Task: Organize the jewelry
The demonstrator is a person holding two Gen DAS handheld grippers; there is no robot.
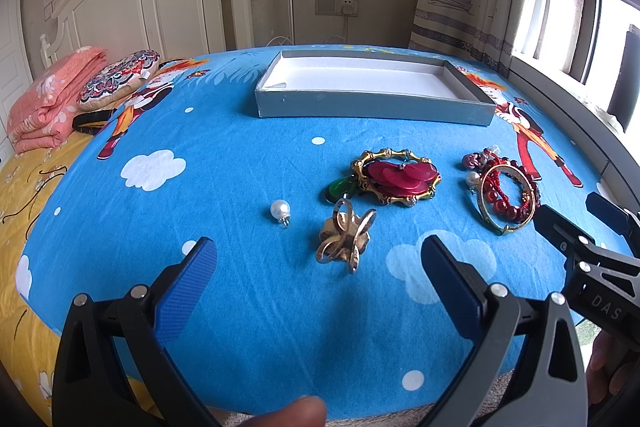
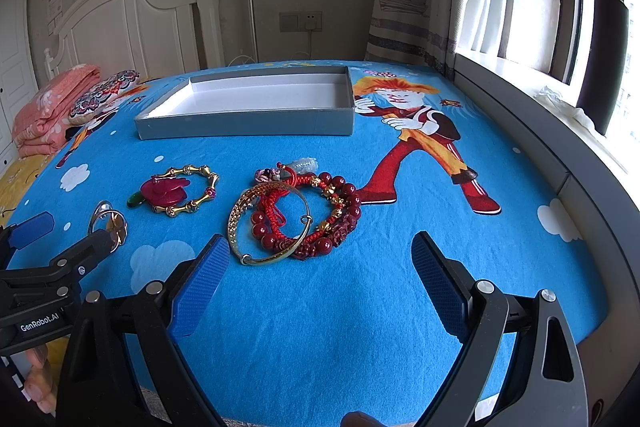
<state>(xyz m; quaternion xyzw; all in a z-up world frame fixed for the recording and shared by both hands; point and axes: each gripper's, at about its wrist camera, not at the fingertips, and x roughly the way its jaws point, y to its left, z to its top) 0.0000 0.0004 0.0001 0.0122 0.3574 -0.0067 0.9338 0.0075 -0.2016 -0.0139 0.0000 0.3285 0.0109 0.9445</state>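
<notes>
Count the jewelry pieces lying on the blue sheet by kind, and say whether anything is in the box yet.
Bracelets and bangles: 4 at least, gold bamboo-link bracelet, gold bangle, red bead bracelet, red cord bracelet
Loose pearls: 2, pearl, second pearl
Gold flower pieces: 1, gold flower piece
In the grey box: 0
Total: 7

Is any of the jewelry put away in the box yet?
Not yet. The grey box is empty. Both the left gripper and right gripper are open and hold nothing. Left to do: the pearl, gold flower ring, red-petal bracelet and tangled bangle pile, all lying on the blue sheet.
</notes>
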